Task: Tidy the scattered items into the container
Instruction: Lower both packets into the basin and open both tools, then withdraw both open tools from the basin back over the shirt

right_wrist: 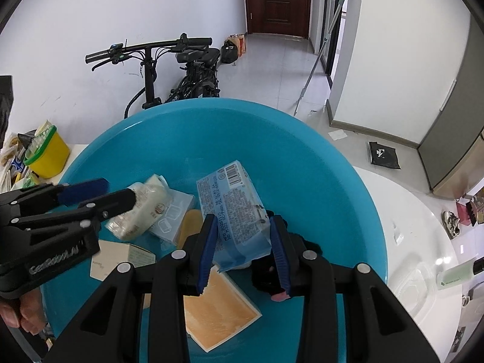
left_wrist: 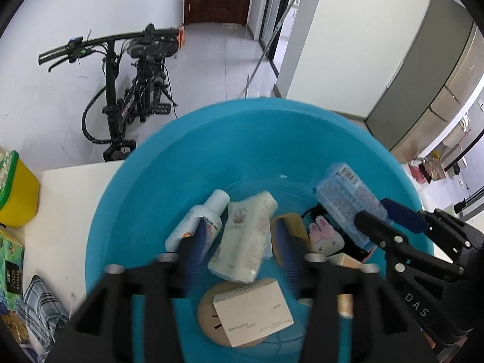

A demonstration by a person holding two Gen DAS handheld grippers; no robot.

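Note:
A blue plastic basin (left_wrist: 169, 157) (right_wrist: 302, 139) holds several items: a white bottle (left_wrist: 196, 220), a cream pouch (left_wrist: 245, 236), a beige box (left_wrist: 254, 311), a bunny toy (left_wrist: 325, 237) and an orange packet (right_wrist: 217, 305). My right gripper (right_wrist: 243, 242) is shut on a light blue wipes pack (right_wrist: 233, 199) inside the basin; it also shows in the left wrist view (left_wrist: 375, 227) with the pack (left_wrist: 345, 196). My left gripper (left_wrist: 242, 254) is open and empty above the basin's contents; it enters the right wrist view from the left (right_wrist: 99, 196).
A yellow tub (left_wrist: 18, 193) (right_wrist: 48, 154), a green box (left_wrist: 10, 269) and a checked cloth (left_wrist: 42, 305) lie on the white table (left_wrist: 63, 211) left of the basin. A pale green bottle (right_wrist: 456, 275) lies at the right. A folding bike (left_wrist: 133, 90) stands behind.

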